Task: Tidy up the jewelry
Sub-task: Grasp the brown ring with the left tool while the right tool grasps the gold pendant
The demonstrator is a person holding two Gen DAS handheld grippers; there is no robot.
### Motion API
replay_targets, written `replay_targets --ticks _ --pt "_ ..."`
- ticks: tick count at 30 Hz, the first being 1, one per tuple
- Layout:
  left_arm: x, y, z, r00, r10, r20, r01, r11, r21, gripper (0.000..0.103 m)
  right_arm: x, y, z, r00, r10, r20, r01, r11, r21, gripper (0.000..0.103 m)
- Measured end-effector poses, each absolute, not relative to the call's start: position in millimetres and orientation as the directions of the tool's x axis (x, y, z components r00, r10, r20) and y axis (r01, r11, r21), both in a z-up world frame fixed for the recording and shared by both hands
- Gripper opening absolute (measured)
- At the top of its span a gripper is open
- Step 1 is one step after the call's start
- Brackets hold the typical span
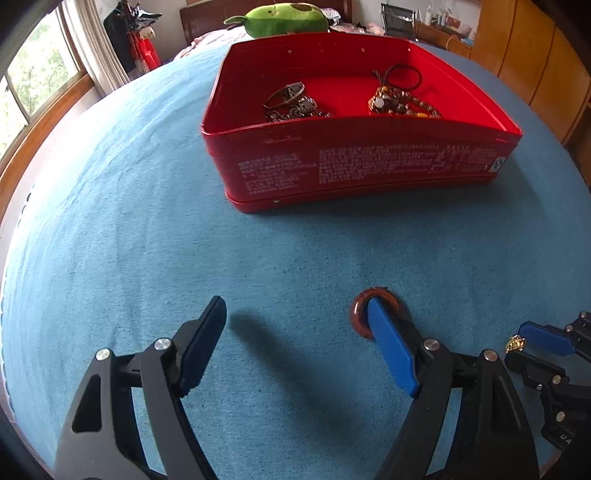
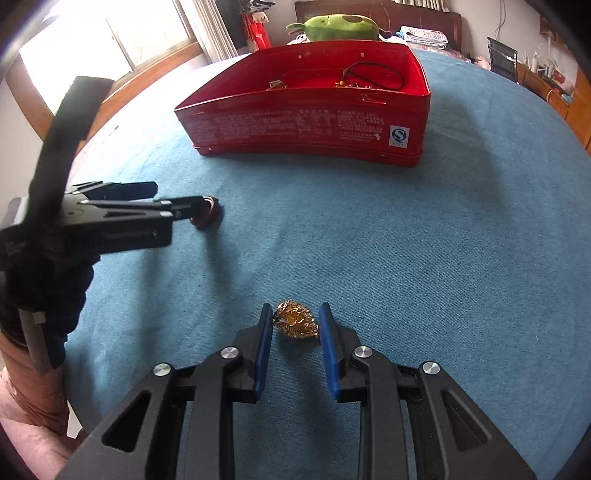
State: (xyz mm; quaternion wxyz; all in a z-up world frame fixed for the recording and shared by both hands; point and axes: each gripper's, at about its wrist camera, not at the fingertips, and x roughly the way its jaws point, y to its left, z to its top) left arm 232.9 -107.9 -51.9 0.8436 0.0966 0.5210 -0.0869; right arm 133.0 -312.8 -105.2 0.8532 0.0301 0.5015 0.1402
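A red tin box [image 1: 354, 162] stands open on the blue cloth and holds a silver chain pile [image 1: 291, 105] and a gold and black jewelry pile [image 1: 399, 99]. A brown ring-shaped bangle [image 1: 360, 317] lies on the cloth. My left gripper [image 1: 295, 314] is open wide, and its right finger [image 1: 391, 347] reaches through the bangle. The bangle also shows in the right wrist view [image 2: 207, 218]. My right gripper [image 2: 295, 317] is open around a gold ornament [image 2: 297, 321] lying on the cloth between its pads.
The blue cloth [image 2: 406, 258] covers the whole surface. A green plush toy [image 1: 284, 18] lies behind the box. A window [image 1: 33, 85] is at the left and wooden cabinets [image 1: 535, 55] at the right.
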Motion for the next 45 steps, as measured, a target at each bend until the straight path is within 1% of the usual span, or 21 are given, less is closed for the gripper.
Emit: replay_targets --ticks 2,4,5,7,8,10,11,16,22,29,36,39,45 --pt "235 -109 -53 0.438 -0.051 -0.898 0.25 0.966 0.067 0.077 132 -313 -105 0.459 0.269 -0.847 -0.206 0.959 0.194 0.025" --pt "237 -110 -53 0.424 -0.078 -0.902 0.262 0.964 0.04 0.068 132 -313 -105 0.459 0.271 -0.846 -0.205 0.959 0.196 0.025" --pt "237 -110 -52 0.422 -0.087 -0.903 0.264 0.964 0.031 0.058 131 -313 -105 0.459 0.272 -0.846 -0.204 0.959 0.197 0.025" --pt "236 -111 -49 0.43 -0.089 -0.898 0.276 0.961 0.037 0.03 130 -313 -104 0.46 0.275 -0.845 -0.204 0.958 0.201 0.025" --pt "237 -112 -49 0.427 -0.096 -0.899 0.282 0.959 0.032 0.026 130 -314 -104 0.459 0.276 -0.844 -0.203 0.958 0.203 0.025" --pt "237 -111 -49 0.418 -0.119 -0.901 0.293 0.956 0.01 0.011 129 -315 -104 0.46 0.275 -0.844 -0.199 0.959 0.204 0.025" --pt "236 -109 -49 0.412 -0.137 -0.901 0.299 0.954 -0.009 0.01 129 -316 -104 0.461 0.275 -0.844 -0.199 0.959 0.204 0.025" --pt "233 -95 -49 0.411 -0.177 -0.894 0.288 0.956 -0.057 0.008 128 -316 -102 0.462 0.275 -0.843 -0.199 0.959 0.203 0.025" --pt "228 -72 -41 0.432 -0.207 -0.878 0.239 0.965 -0.11 0.005 129 -311 -97 0.47 0.284 -0.835 -0.203 0.956 0.211 0.025" --pt "221 -64 -30 0.456 -0.221 -0.862 0.243 0.963 -0.118 0.005 130 -311 -86 0.488 0.283 -0.825 -0.203 0.957 0.209 0.025" --pt "232 -68 -47 0.426 -0.202 -0.882 0.241 0.965 -0.105 0.004 137 -305 -103 0.444 0.282 -0.85 -0.199 0.957 0.213 0.025" --pt "239 -69 -53 0.399 -0.223 -0.89 0.244 0.961 -0.131 0.011 140 -302 -107 0.438 0.28 -0.854 -0.201 0.957 0.211 0.025" --pt "237 -70 -53 0.412 -0.218 -0.885 0.244 0.962 -0.124 0.008 140 -305 -104 0.442 0.288 -0.85 -0.2 0.955 0.22 0.025"
